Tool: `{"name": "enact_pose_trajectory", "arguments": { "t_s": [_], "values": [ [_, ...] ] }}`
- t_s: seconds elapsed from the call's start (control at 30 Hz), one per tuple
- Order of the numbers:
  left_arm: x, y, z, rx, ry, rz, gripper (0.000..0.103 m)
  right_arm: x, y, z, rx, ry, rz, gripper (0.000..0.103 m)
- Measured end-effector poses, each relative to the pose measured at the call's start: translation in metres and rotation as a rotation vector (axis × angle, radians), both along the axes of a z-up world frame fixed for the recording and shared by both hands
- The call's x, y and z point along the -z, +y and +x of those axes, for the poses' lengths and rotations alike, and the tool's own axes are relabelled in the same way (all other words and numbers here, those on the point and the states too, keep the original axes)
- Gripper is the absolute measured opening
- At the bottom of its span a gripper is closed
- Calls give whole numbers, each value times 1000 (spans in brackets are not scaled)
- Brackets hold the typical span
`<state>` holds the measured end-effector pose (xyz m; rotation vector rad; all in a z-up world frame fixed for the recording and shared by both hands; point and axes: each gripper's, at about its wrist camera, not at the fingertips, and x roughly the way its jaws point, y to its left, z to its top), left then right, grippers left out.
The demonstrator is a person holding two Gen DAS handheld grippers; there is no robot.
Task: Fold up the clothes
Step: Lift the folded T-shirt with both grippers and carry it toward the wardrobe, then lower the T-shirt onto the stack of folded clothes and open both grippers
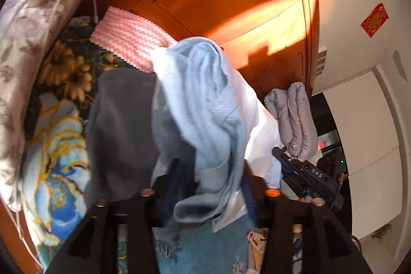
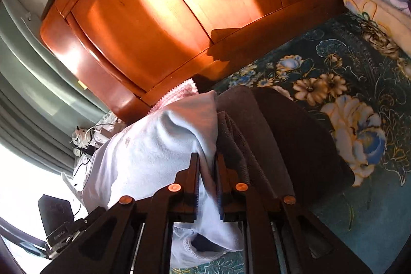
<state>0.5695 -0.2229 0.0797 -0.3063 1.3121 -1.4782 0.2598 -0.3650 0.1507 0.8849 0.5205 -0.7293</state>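
Left tongs (image 1: 210,186): jaws apart, light blue garment (image 1: 205,104) draped between them, unclamped. The garment hangs over dark grey clothing (image 1: 120,125) on the floral bedspread (image 1: 59,145). Right tongs (image 2: 206,184): closed on the same garment's fold.

one blue garment (image 1: 205,104), one grey garment (image 1: 123,125), one striped cloth (image 1: 128,35)

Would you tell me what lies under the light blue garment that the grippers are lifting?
Under the light blue garment lies a dark grey garment on the floral bedspread, with a pink-and-white striped cloth behind. What the blue fabric covers beyond that cannot be seen.
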Motion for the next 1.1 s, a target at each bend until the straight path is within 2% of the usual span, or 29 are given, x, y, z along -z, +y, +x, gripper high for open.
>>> {"name": "enact_pose_trajectory", "arguments": {
  "t_s": [0.1,0.17,0.23,0.27,0.37,0.47,0.53,0.6,0.7,0.73,0.8,0.83,0.93,1.0,1.03,1.07,1.1],
  "values": [
    [-32,9,14,-45,-77,-48,57,-27,-3,-6,9,18,-83,22],
    [-59,4,3,-22,-133,-98,65,-48,-2,-2,8,38,-153,25],
    [-85,-2,-11,12,-182,-146,67,-60,5,13,-29,36,-186,27],
    [-87,-9,-18,34,-213,-139,68,-61,10,22,-62,37,-184,30],
    [-70,-36,-35,96,-293,-50,68,-48,23,53,-134,82,-191,31],
    [-27,-56,-29,104,-273,80,67,-19,16,70,-110,157,-152,31],
    [-21,-56,-28,98,-250,109,67,5,7,69,-80,179,-87,31],
    [-35,-49,-31,105,-290,88,67,14,6,68,-64,177,-64,31],
    [-62,-30,-38,94,-330,37,68,-6,26,63,-80,156,-154,33],
    [-70,-21,-44,83,-341,9,73,-15,35,59,-85,150,-192,36],
    [-82,-2,-58,72,-365,-24,83,-31,53,48,-85,128,-246,47],
    [-82,5,-67,77,-382,-32,86,-38,64,42,-85,110,-265,55],
    [-71,18,-96,109,-437,-29,103,-39,89,28,-107,115,-283,57],
    [-57,23,-111,126,-447,-22,103,-29,100,25,-123,157,-275,65],
    [-50,25,-115,125,-443,-10,103,-23,106,23,-126,181,-275,77],
    [-42,26,-117,121,-435,6,103,-17,112,19,-123,202,-277,83],
    [-35,28,-120,116,-427,22,103,-11,117,16,-125,211,-274,83]
  ]
}}
